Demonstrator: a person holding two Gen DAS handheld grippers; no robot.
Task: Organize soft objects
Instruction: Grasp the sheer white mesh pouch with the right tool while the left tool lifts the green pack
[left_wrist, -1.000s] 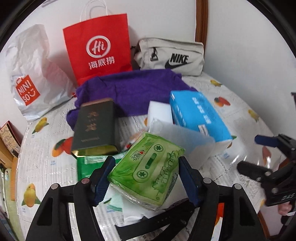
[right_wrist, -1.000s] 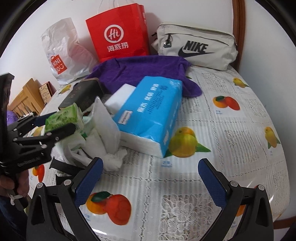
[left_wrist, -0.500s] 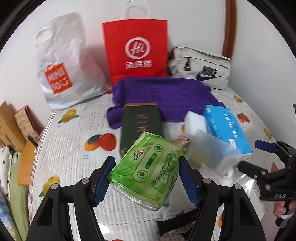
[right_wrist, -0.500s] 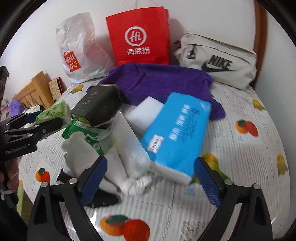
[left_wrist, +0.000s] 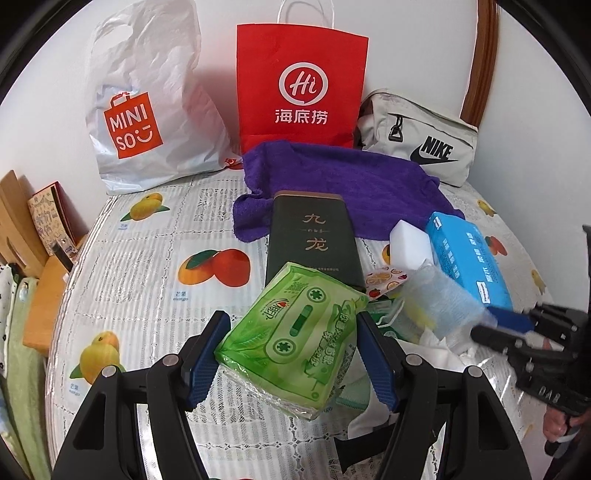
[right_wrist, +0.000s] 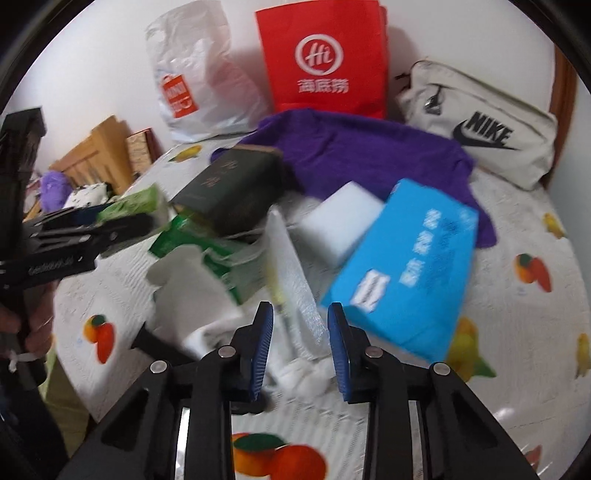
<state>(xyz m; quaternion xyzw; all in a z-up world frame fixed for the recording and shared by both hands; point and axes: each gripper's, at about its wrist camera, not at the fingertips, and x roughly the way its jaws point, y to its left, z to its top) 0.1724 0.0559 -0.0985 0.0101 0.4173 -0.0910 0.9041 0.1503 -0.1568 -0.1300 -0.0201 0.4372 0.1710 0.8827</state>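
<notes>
My left gripper (left_wrist: 291, 321) is shut on a green soft tissue pack (left_wrist: 295, 347) and holds it above the fruit-print tablecloth (left_wrist: 147, 280). In the right wrist view the same left gripper (right_wrist: 125, 218) shows at the left edge with the green pack (right_wrist: 136, 201). My right gripper (right_wrist: 301, 314) has its jaws closing on an upright clear plastic packet (right_wrist: 291, 266). The blue pads (right_wrist: 264, 332) meet the packet's sides. A blue tissue box (right_wrist: 406, 266), a white sponge block (right_wrist: 340, 221) and a purple towel (right_wrist: 362, 147) lie behind it.
A dark green tin (left_wrist: 314, 236) lies mid-table. A red paper bag (left_wrist: 299, 85), a white Miniso bag (left_wrist: 147, 110) and a Nike pouch (left_wrist: 424, 144) line the back wall. White cloth (right_wrist: 192, 288) and a green packet (right_wrist: 221, 258) lie left of the clear packet. Wooden furniture (left_wrist: 14, 221) stands off the left edge.
The right jaws went from wide open to narrow around the clear packet as the gripper moved left toward the pile. The left gripper swung left, still holding the green pack.
</notes>
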